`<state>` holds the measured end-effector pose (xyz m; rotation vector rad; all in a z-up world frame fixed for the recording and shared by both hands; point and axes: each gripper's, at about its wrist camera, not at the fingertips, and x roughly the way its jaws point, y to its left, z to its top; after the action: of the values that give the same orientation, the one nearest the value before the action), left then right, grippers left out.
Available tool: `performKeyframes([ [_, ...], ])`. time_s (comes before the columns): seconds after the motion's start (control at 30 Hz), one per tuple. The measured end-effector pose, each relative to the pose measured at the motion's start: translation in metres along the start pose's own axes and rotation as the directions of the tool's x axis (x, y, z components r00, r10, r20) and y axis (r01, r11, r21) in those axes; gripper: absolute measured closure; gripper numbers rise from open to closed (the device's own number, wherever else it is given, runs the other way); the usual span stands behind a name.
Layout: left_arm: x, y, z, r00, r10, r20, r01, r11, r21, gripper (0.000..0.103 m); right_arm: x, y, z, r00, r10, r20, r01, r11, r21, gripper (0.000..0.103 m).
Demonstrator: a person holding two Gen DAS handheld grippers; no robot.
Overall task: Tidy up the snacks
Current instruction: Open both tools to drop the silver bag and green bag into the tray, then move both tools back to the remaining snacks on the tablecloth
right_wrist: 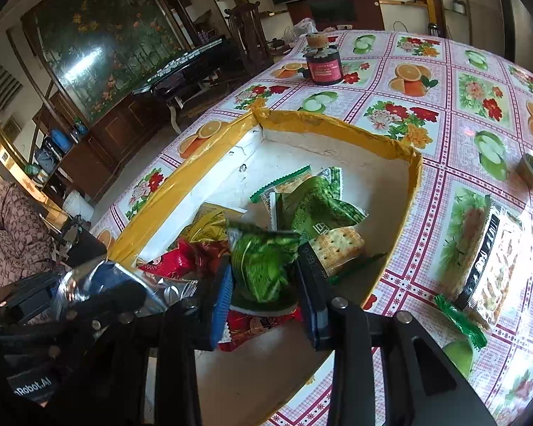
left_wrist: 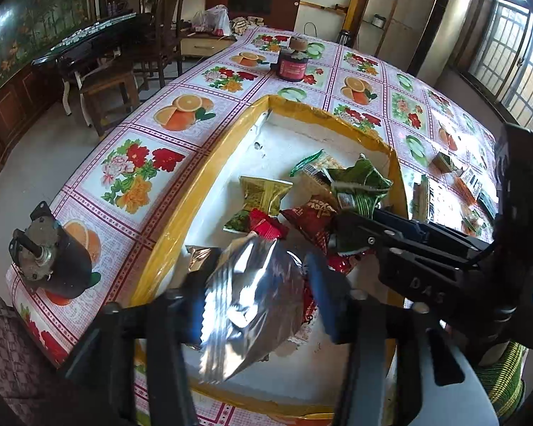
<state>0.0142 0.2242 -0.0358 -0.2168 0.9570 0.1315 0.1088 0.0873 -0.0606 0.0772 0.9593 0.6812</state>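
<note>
A white foam box [left_wrist: 202,184] with a yellow taped rim stands on the flowered tablecloth and holds several snack packets. My left gripper [left_wrist: 257,301] hangs over its near end, jaws apart, with a silver foil packet [left_wrist: 252,284] loose between the blue pads. My right gripper [right_wrist: 264,291] is over the box [right_wrist: 181,184] too, its jaws slightly apart around a green packet [right_wrist: 263,262] that rests on the pile. Gold [left_wrist: 263,191] and red [left_wrist: 312,216] packets and a cracker packet [right_wrist: 337,245] lie in the box. The right gripper [left_wrist: 341,238] also shows at right in the left wrist view.
A dark jar [left_wrist: 293,64] with a red label stands beyond the box. More snack packets [right_wrist: 486,255] lie on the cloth to the right. A black metal part [left_wrist: 49,259] sits at the table's left edge. A person's patterned sleeve [right_wrist: 10,227] is at far left.
</note>
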Motion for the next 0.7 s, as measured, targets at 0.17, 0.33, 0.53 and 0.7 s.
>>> performKeyframes([
  [0.17,-0.014,-0.003,-0.001,0.998,0.037,0.050,-0.037,0.999,0.003,0.031,-0.019,-0.003,-0.001,0.999,0.012,0.034,-0.012,1.000,0.014,0.055],
  [0.33,-0.023,-0.011,-0.001,0.995,0.060,0.074,-0.061,0.998,0.012,0.023,-0.040,-0.006,-0.005,0.998,0.033,0.057,-0.035,0.999,0.024,0.054],
  [0.53,-0.034,-0.021,-0.004,0.992,0.075,0.099,-0.077,0.997,0.023,0.022,-0.058,-0.020,-0.015,0.996,0.013,0.084,-0.018,0.998,0.055,0.054],
  [0.7,-0.039,-0.036,-0.006,0.992,0.068,0.110,-0.072,0.997,0.035,0.022,-0.081,-0.042,-0.027,0.993,-0.040,0.111,0.030,0.995,0.094,0.053],
])
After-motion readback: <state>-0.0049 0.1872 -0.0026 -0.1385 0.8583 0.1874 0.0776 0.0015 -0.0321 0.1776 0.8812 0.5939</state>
